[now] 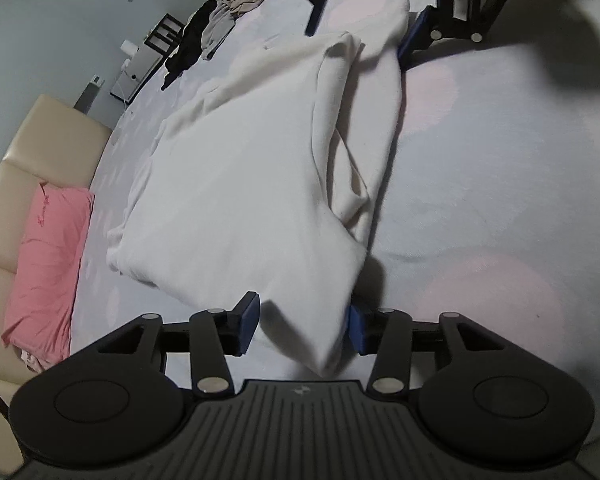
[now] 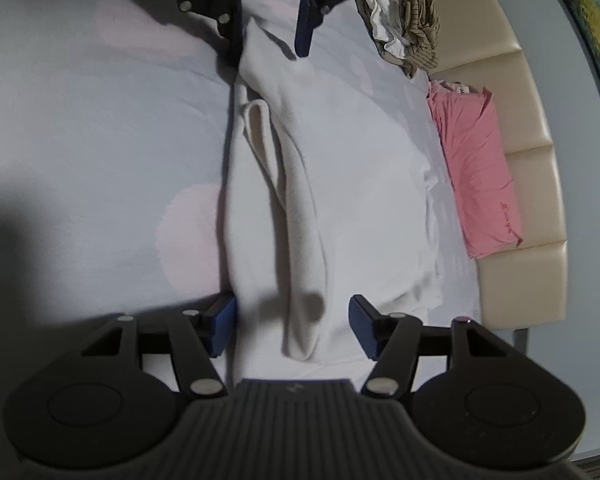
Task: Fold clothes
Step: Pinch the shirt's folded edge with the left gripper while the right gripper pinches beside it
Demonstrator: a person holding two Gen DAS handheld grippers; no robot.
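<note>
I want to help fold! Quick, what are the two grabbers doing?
Left gripper: open, around a white garment corner.
Right gripper: open, around its other end.

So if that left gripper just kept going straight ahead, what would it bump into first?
Most likely the white garment. The left gripper is open, with the garment's near corner already between its fingers, so it would push straight into that cloth. Far beyond lies the right gripper, though depth is hard to judge.
</note>
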